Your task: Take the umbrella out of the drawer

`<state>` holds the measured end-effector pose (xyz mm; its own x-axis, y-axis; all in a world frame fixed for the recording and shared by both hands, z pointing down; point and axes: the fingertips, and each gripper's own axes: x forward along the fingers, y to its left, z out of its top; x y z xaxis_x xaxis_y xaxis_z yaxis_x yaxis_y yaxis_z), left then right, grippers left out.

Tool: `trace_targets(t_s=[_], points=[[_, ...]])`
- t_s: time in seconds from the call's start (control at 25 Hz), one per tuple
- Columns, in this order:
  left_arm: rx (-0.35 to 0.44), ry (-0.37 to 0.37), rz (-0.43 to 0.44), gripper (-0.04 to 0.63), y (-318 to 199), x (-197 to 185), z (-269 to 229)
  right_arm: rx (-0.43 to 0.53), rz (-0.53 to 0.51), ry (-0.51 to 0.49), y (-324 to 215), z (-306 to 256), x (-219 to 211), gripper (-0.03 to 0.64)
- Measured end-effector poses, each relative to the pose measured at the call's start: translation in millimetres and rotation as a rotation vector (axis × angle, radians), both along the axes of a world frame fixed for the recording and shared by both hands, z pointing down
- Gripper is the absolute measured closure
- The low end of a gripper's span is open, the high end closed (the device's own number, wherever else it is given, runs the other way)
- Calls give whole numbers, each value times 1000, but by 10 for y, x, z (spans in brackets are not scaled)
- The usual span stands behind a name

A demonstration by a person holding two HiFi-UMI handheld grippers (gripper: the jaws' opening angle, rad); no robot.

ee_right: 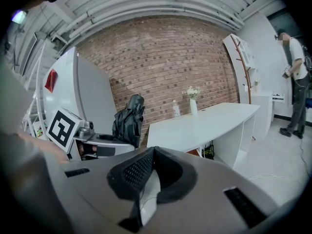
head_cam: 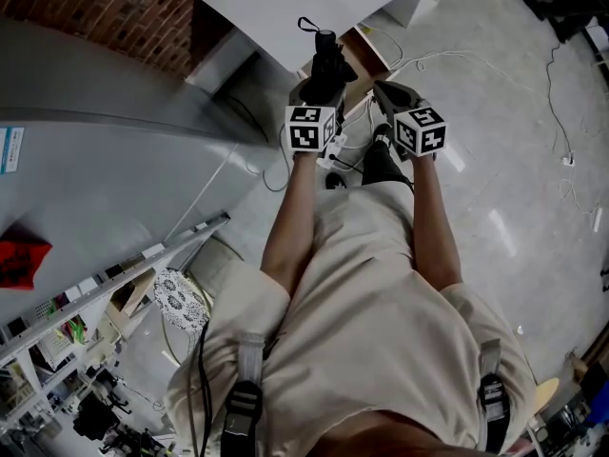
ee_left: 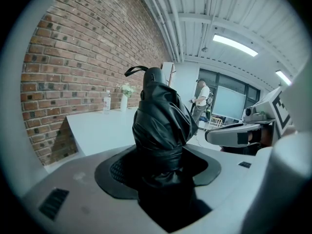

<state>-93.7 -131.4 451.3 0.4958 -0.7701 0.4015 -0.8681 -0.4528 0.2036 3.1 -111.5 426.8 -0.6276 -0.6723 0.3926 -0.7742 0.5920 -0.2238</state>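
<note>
Clamped folded umbrella [ee_left: 161,126] upright at frame centre in left gripper [ee_left: 161,167], held right gripper [ee_right: 148,172] jaws together, apparently empty; steady, unslackened grip judged necessary clear of white desk [ee_left: 97,128].

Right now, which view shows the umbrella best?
Left gripper view: the black umbrella fills the frame, clamped by the left gripper. Right gripper view shows it small and distant; head view shows only its top.

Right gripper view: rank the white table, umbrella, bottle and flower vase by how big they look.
1. white table
2. umbrella, though nearer the camera, so its true size is unsure
3. bottle and flower vase: look about alike, not ranked
</note>
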Motion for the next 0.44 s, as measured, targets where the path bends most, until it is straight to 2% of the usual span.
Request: trace_targets(t_s=[0.44], points=[[7, 8, 2, 339, -54, 5, -1, -2, -40, 26, -37, 53, -76, 549]])
